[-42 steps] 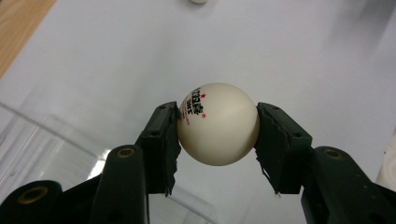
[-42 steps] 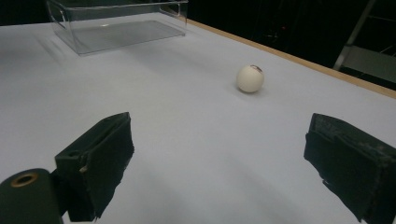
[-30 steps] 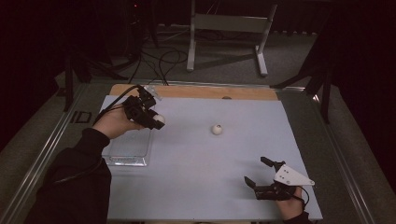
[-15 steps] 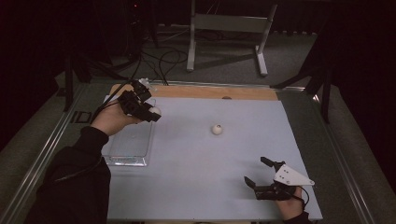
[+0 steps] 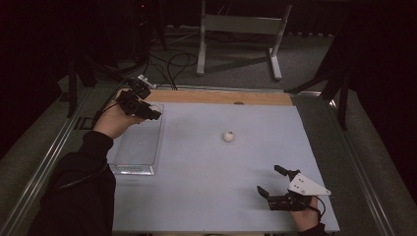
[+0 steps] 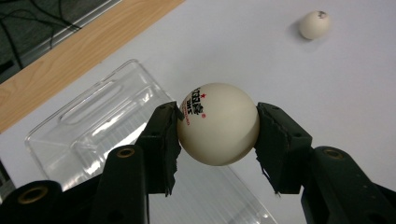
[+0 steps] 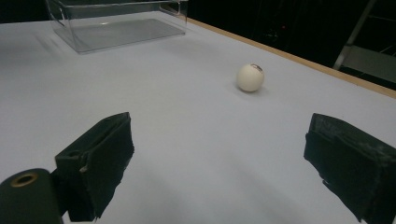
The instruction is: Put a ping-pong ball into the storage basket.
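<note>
The left gripper (image 5: pixel 153 112), at the upper left of the high view, has its two black jaws clenched on a white table-tennis ball with red and black print (image 6: pixel 217 123); the pads press the ball from both sides at about its widest part, and it hangs above the far end of the clear rectangular plastic tray (image 5: pixel 139 148) that lies along the left edge of the pale blue table top (image 5: pixel 206 187). In the left gripper view the tray's floor and moulded end lie below and to the left of the ball, so it seems to sit over the tray's rim rather than squarely over the middle (hard to judge from that slanted angle). A release from here could therefore go wrong: the light ball might strike the rim or bounce off the hard floor and hop out onto the table. A second white ball (image 5: pixel 228 136) rests loose at mid-table, well apart from both grippers. The right gripper (image 5: pixel 275 184), at the lower right, hangs with its jaws wide apart, grasping nothing.
</note>
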The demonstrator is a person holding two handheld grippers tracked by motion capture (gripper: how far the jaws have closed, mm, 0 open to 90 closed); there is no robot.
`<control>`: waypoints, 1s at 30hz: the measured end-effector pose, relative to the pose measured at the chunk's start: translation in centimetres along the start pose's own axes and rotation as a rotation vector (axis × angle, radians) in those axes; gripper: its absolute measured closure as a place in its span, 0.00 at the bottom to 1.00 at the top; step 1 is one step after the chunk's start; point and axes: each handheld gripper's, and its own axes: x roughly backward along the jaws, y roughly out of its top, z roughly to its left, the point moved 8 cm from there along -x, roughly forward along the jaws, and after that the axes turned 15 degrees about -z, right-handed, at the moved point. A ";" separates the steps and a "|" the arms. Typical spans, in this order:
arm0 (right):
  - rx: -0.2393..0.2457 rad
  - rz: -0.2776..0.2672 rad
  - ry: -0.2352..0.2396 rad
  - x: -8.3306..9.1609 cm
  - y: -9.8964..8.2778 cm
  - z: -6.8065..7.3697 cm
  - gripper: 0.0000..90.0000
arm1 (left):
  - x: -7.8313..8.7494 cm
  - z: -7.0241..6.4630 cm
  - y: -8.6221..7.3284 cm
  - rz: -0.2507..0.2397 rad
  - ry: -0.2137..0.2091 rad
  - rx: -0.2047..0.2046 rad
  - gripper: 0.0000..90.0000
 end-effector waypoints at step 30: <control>0.009 0.000 -0.005 0.0 0.0 -0.1 0.09 | -4.4 2.5 -5.1 0.052 0.032 0.103 0.58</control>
